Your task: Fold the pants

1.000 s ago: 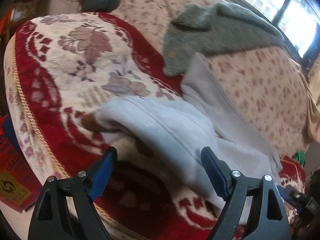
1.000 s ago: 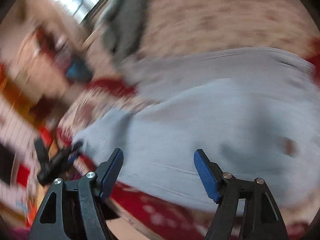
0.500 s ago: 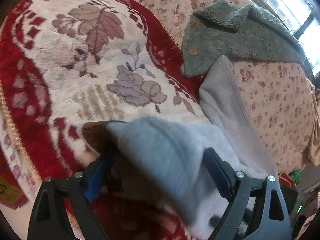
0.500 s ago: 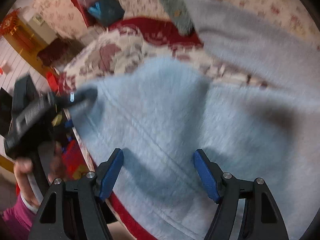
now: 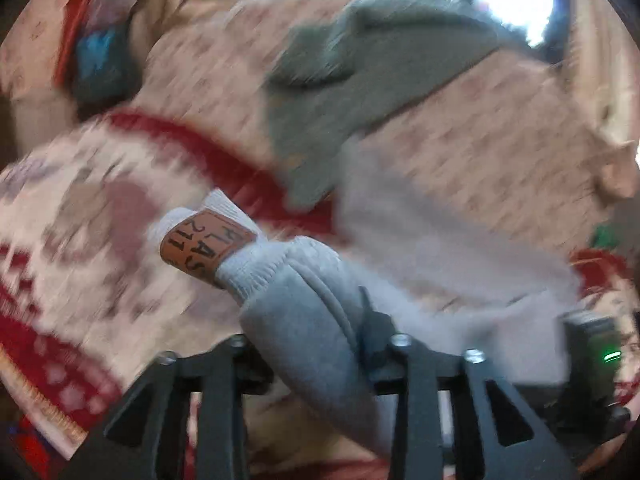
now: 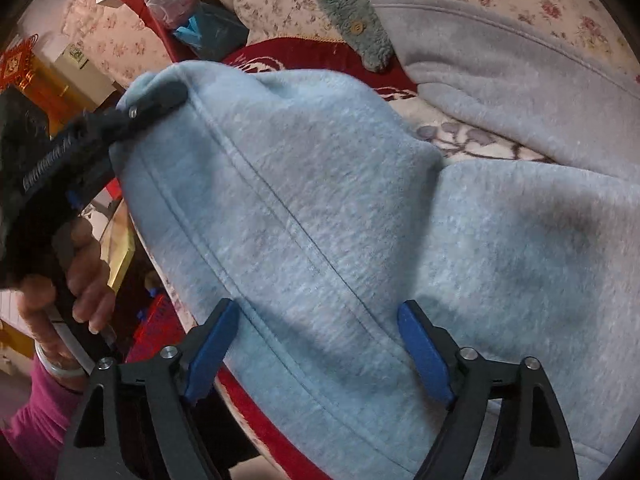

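1. The pants (image 6: 320,208) are light blue-grey fleece; they lie spread over a red and cream floral blanket (image 6: 288,56) on a sofa, and in the right wrist view they fill most of the picture.
2. The left gripper (image 5: 316,344) has just been closing; its jaws are now clamped on a bunched cuff or corner of the pants, which carries a ribbed white band with an orange label (image 5: 206,246); the cloth fills the gap between the jaws, so I judge it a real grip.
3. In the right wrist view the same left gripper (image 6: 160,100) pinches the far left corner of the garment, and a hand (image 6: 68,280) in a pink sleeve holds its handle.
4. The right gripper (image 6: 320,356) has just been opening; its blue pads (image 6: 212,344) stand wide apart with the cloth passing under and between them, but they do not press on it, so it holds nothing.
5. The relation that matters: a long seam (image 6: 288,216) runs from the held corner on the upper left down toward the right gripper; so the near edge of the pants lies directly below the right jaws, and the right hand is the nearer one to it.
6. My judgement is that the right gripper must close on this near edge; then both held points could carry the fabric across toward the other leg (image 6: 520,60), which lies further right beside a green knitted cardigan (image 6: 352,4).
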Demonstrator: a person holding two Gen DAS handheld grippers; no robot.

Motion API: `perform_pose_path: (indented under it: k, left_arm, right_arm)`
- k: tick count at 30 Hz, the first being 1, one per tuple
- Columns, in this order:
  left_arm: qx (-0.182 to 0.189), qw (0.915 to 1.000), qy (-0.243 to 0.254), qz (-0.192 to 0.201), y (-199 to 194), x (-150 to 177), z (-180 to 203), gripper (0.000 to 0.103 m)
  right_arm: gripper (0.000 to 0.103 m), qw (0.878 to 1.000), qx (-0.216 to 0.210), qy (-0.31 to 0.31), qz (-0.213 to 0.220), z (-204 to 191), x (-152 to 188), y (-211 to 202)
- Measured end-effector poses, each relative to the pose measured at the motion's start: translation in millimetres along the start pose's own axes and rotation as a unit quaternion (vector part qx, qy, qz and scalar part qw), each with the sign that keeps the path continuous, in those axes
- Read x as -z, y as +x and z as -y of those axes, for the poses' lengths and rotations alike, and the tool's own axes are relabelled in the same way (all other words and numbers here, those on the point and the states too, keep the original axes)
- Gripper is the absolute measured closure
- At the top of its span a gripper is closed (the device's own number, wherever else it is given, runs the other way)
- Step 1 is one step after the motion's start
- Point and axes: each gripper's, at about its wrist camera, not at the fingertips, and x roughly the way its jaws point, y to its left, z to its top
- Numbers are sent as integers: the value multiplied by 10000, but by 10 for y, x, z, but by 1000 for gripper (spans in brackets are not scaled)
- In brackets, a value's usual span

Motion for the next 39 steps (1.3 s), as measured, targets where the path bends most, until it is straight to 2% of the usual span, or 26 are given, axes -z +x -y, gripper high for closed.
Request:
perform_pose_path:
  k: [1, 2, 3, 5, 7, 9, 10, 11, 12, 14, 16, 19, 21, 25, 26, 27, 28, 30, 32, 34, 36, 39]
  left_arm:
    - [-116, 9995, -210, -201, 81, 47, -132, 55]
    - [-269, 9959, -647, -572, 205, 166, -381, 54]
    - [-162, 9897, -1054, -957, 307, 279, -591, 54]
    - [75, 9811, -1541, -1166, 332, 432, -820, 53]
    - [171, 9818, -1554, -1075, 238, 498, -856, 52]
    - [119, 9839, -1466, -1017, 148, 539, -828, 51]
    - [31, 9850, -1401, -1005, 97, 551, -798, 40]
    - [-213, 9870, -1314, -906, 17, 549, -776, 31]
    - [-436, 9888, -1246, -692, -85, 550, -768, 21]
    - [-460, 9902, -1241, -450, -186, 508, -804, 19]
    - [-494, 9880, -1358, -548, -167, 488, -895, 19]
    - [-554, 9844, -1444, -842, -49, 501, -967, 19]
    - [-566, 9842, -1367, -975, 32, 538, -952, 19]
    - [-512, 9833, -1350, -1112, 166, 593, -958, 14]
    - [-488, 9828, -1362, -1151, 213, 594, -961, 13]
    - [-452, 9826, -1360, -1185, 251, 599, -957, 13]
    - [-423, 9829, -1333, -1197, 280, 604, -948, 13]
    - [-462, 9851, -1173, -1170, 331, 610, -912, 14]
    - [-459, 9890, -944, -1045, 365, 584, -851, 31]
    - [-180, 9923, -792, -931, 387, 504, -786, 68]
    - [-85, 9939, -610, -912, 384, 412, -717, 81]
    - [-172, 9974, -341, -614, 305, 232, -682, 84]
  right_arm:
    - [13, 9999, 66, -66, -58, -30, 0, 46]
    - [13, 9996, 162, -204, -134, -78, 16, 94]
    - [13, 9991, 205, -323, -173, -116, 31, 106]
    - [13, 9985, 112, -471, -249, -162, 16, 94]
    - [13, 9983, -54, -465, -332, -170, -39, 48]
    - [13, 9983, -113, -501, -259, -169, -157, -15]
    - [13, 9983, -43, -557, -134, -178, -211, -75]
    - [13, 9980, 35, -637, 1, -190, -314, -106]
    - [13, 9976, 75, -686, 66, -210, -396, -112]
    - [13, 9961, 90, -872, 121, -284, -614, -30]
    - [13, 9929, 131, -1184, 39, -402, -799, 136]
    - [13, 9806, 304, -1935, -120, -675, -1040, 515]
    - [14, 9654, 406, -2561, -259, -859, -1142, 822]
    - [16, 9433, 675, -3152, -796, -899, -1195, 1322]
    - [17, 9418, 684, -3173, -877, -873, -1197, 1387]
    - [20, 9425, 640, -3144, -939, -848, -1200, 1437]
    - [30, 9466, 514, -3023, -995, -811, -1205, 1469]
    - [42, 9511, 486, -2918, -885, -789, -1203, 1435]
    - [75, 9555, 576, -2800, -729, -747, -1223, 1372]
    - [80, 9624, 525, -2579, -669, -709, -1274, 1340]
    - [83, 9617, 633, -2598, -608, -754, -1278, 1352]
    - [90, 9632, 713, -2565, -372, -865, -1327, 1319]
